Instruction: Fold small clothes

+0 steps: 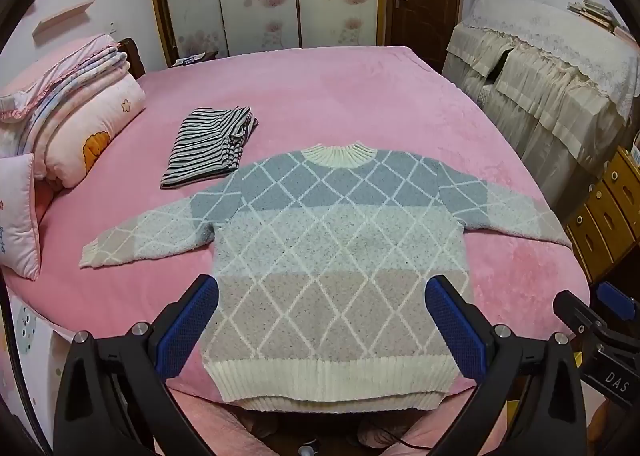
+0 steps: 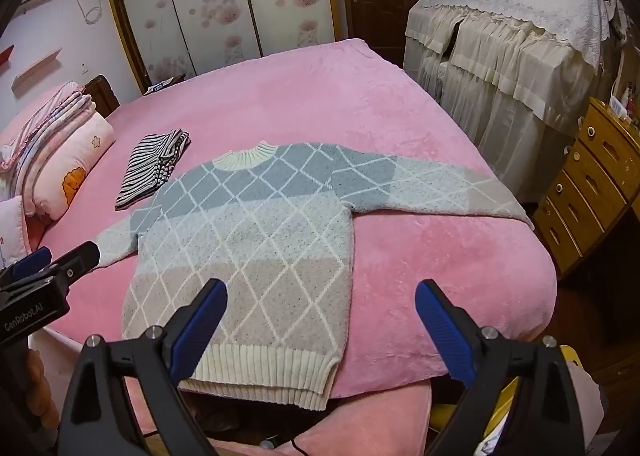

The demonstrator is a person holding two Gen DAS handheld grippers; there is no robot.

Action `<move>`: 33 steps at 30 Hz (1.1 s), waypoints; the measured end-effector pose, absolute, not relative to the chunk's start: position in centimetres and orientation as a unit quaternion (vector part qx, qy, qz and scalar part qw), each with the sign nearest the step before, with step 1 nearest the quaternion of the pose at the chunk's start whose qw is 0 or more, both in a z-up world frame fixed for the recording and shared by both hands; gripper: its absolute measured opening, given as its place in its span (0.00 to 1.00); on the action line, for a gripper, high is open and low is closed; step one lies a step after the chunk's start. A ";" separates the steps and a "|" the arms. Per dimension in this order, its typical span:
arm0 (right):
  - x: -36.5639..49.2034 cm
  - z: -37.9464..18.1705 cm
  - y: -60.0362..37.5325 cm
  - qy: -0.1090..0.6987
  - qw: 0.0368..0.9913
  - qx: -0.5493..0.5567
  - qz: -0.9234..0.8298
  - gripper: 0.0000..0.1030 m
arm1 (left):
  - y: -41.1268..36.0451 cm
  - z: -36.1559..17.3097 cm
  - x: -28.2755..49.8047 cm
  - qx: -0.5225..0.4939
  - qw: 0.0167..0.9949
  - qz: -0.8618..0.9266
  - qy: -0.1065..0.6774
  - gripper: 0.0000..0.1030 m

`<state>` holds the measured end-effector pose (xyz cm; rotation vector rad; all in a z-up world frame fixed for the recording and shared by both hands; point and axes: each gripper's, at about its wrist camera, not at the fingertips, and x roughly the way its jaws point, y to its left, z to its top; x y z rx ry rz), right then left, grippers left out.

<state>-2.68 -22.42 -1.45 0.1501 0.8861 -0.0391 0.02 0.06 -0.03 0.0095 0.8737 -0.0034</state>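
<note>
A small knit sweater (image 1: 332, 240) with blue, pale and beige bands and a white diamond pattern lies flat on the pink bed, sleeves spread, cream hem at the near edge. It also shows in the right wrist view (image 2: 248, 240). My left gripper (image 1: 322, 316) is open and empty, hovering above the sweater's lower part. My right gripper (image 2: 320, 320) is open and empty above the sweater's lower right side. A folded black-and-white striped garment (image 1: 212, 144) lies on the bed beyond the left sleeve; it also shows in the right wrist view (image 2: 154, 166).
The pink bed (image 1: 320, 96) fills the middle. Folded quilts and pillows (image 1: 76, 120) are stacked at the left. A cloth-covered cabinet (image 2: 512, 56) and wooden drawers (image 2: 592, 184) stand right of the bed. A wardrobe and a door are behind.
</note>
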 end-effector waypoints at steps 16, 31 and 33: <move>-2.6 -1.5 -21.4 0.422 0.905 0.058 -0.008 0.93 | 0.7 -0.6 -0.1 -0.021 0.903 -0.016 0.429 1.00; -2.9 -1.7 -21.4 0.424 0.903 0.066 0.004 0.93 | 0.8 -0.9 -0.3 -0.030 0.902 -0.021 0.430 0.95; -2.9 -1.7 -21.5 0.424 0.903 0.067 0.004 0.93 | 0.7 -0.9 -0.4 -0.027 0.904 -0.019 0.427 0.95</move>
